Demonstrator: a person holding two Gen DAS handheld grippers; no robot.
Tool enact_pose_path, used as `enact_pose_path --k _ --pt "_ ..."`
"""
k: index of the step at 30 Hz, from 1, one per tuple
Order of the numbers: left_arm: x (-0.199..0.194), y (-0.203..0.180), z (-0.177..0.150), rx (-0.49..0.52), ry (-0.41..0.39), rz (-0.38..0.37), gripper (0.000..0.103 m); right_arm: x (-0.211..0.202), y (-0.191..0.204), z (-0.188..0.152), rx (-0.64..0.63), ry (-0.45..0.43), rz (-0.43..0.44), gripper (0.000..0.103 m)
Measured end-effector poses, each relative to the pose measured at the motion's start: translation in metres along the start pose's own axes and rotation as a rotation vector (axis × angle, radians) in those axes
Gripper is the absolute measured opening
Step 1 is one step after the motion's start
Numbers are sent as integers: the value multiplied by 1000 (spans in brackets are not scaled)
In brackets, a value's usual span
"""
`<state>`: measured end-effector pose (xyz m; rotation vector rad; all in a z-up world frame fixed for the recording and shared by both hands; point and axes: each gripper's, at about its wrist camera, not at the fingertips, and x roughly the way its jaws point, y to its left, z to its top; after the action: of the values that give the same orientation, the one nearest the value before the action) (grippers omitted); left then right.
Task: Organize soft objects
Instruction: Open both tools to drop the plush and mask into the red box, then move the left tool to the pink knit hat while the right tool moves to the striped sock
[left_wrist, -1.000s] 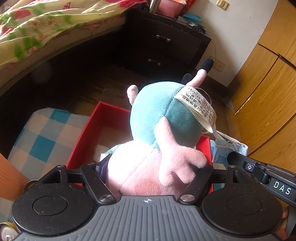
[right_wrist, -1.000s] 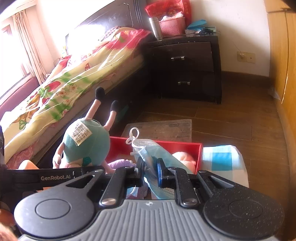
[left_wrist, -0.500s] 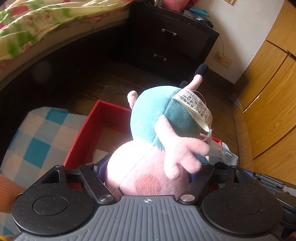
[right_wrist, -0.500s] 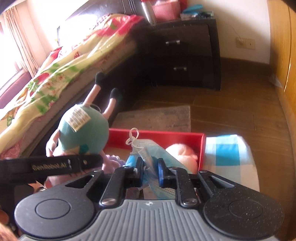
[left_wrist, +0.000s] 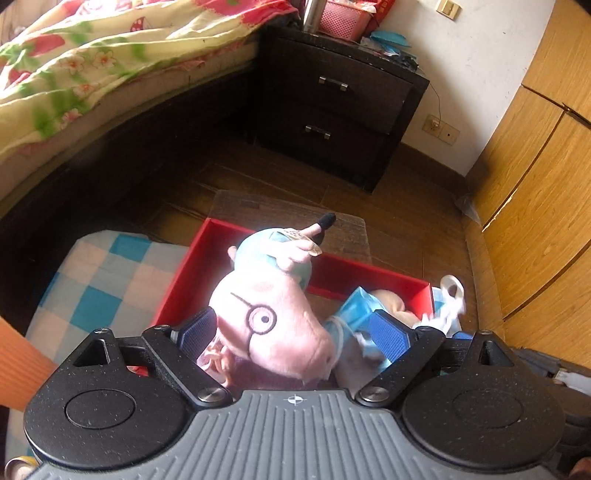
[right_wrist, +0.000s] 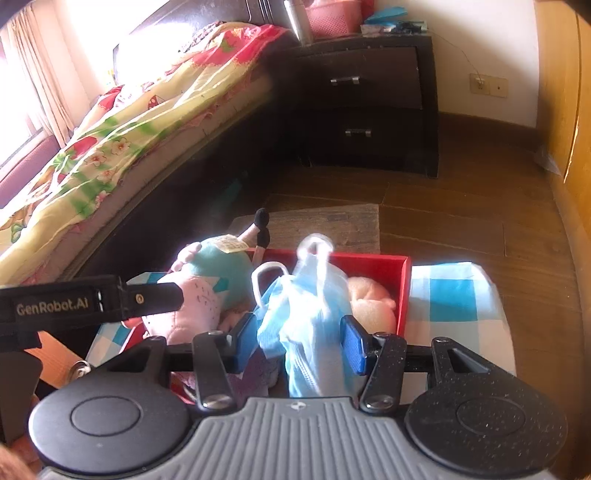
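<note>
pig plush (left_wrist: 275, 325) dropped into red box (left_wrist: 177, 284); both claws just opened.

Wooden floor (right_wrist: 461, 206): carries a dark two-drawer nightstand (right_wrist: 373, 107) against the far wall, a bed (right_wrist: 122, 147) along the left side, a flat brown mat (right_wrist: 332, 225). Blue-and-white checked cloth (left_wrist: 107, 280): carries an open red box (left_wrist: 184, 273), its far edge beside the mat.
</note>
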<state>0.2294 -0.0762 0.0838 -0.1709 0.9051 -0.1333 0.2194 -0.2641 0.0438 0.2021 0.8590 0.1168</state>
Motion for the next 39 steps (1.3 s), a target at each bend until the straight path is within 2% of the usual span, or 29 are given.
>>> enact_pose_path --k 5,14,26,31,39 --pt "-20 -5 -13 39 -7 13 90 -26 16 -5 -53 3 7 35" --pt "-47 6 -39 52 -2 34 90 -45 32 -29 -96 33 -4 36" --pt "-67 6 -72 126 6 76 90 -65 20 -55 -76 52 -24 36" --pt "-71 -1 -103 195 50 71 90 -77 19 -82 -99 84 -18 37" --pt "-70 -6 -160 258 169 43 90 -93 18 -145 -139 182 10 41"
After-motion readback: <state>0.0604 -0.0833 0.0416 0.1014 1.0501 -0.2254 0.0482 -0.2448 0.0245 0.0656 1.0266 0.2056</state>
